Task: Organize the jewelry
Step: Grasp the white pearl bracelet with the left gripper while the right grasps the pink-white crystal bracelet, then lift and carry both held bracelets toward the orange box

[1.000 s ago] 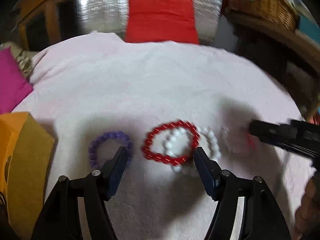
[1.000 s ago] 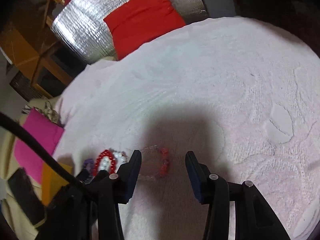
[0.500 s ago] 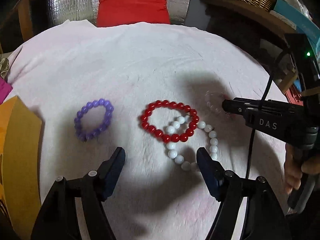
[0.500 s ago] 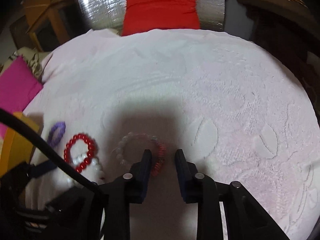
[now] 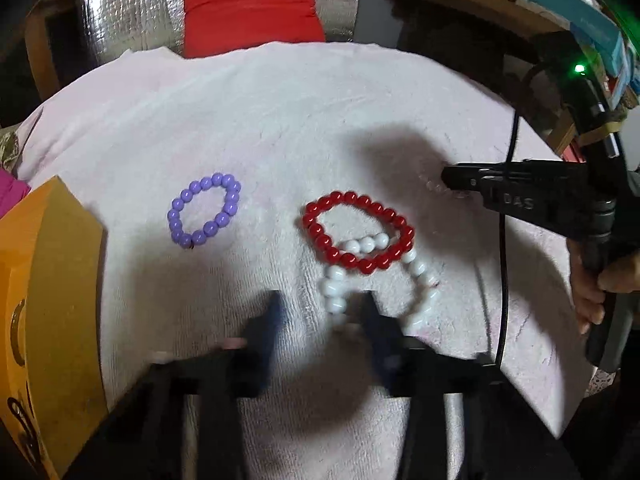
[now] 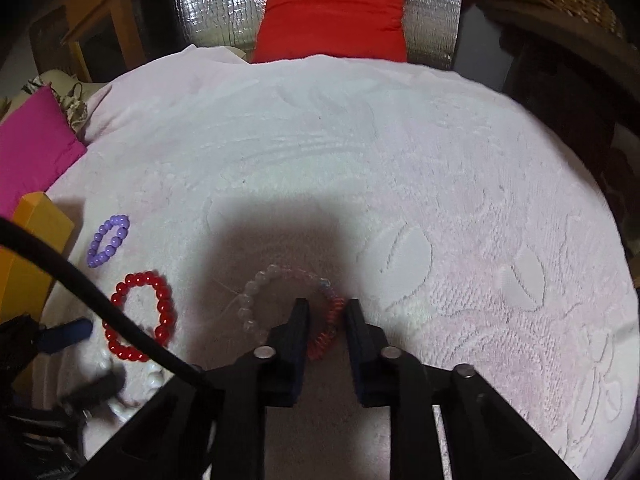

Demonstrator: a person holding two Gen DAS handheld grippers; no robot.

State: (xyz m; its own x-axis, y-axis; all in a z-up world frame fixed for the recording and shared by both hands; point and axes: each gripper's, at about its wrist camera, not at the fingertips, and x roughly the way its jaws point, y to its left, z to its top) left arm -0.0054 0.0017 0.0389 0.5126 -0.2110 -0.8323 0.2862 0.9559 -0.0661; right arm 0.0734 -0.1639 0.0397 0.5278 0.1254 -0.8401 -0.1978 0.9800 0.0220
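You are closing the left gripper (image 5: 320, 312) on the white round-bead bracelet (image 5: 376, 280), lower centre of the left view, partly under the red glossy-bead bracelet (image 5: 358, 232); pads look not yet pressing. Your right gripper (image 6: 327, 312), narrow, is pinching the pale clear-bead bracelet with a pink coil section (image 6: 296, 308), lower centre of its view. Next you likely lift both toward the orange cardboard box (image 5: 44, 300) at left, freeing white from red.

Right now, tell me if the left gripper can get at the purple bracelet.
Probably yes. The purple bracelet lies alone on the towel, nothing over it, ahead and left of the left gripper, whose jaws are closing around the white bracelet.
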